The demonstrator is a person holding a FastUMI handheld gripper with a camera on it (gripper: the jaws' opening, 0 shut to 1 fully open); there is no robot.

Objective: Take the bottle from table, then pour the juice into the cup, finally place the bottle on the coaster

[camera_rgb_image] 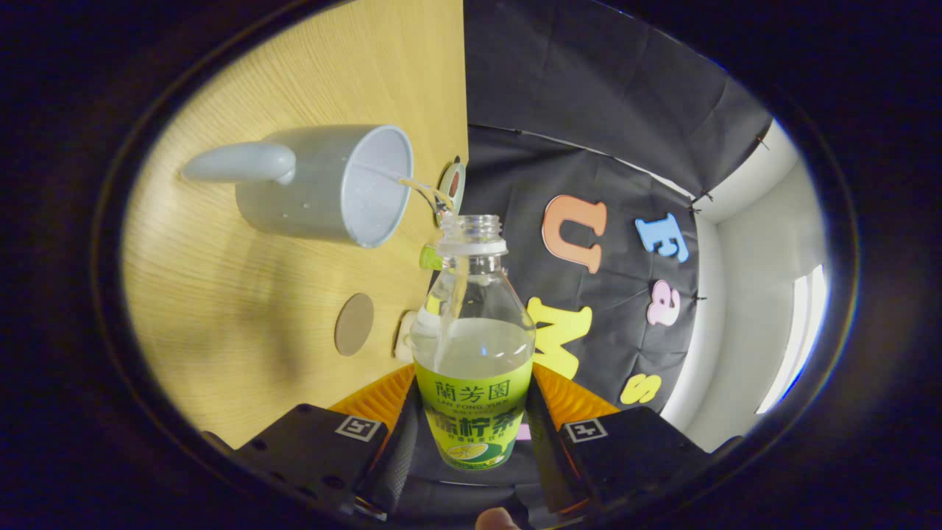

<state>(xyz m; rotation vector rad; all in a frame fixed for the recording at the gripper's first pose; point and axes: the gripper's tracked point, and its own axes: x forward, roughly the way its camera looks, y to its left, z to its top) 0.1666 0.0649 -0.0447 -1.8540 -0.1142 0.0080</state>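
Observation:
My gripper (473, 412) is shut on an uncapped clear bottle (475, 346) with a green and yellow label, both fingers pressing on its sides. The view is rolled over, so the bottle lies tilted with its mouth towards a grey mug (331, 184) with a long handle on the wooden table (243, 309). A thin stream of pale juice (419, 188) runs from the bottle's mouth into the mug. Pale juice fills about the lower half of the bottle. A round brown coaster (355, 324) lies flat on the table, nearer my fingers than the mug.
A small round object (451, 184) and a small green thing (429, 258) sit near the table's edge beyond the bottle's neck. A pale small object (405, 337) lies beside the coaster. The black cloth wall (589, 147) hangs past the table.

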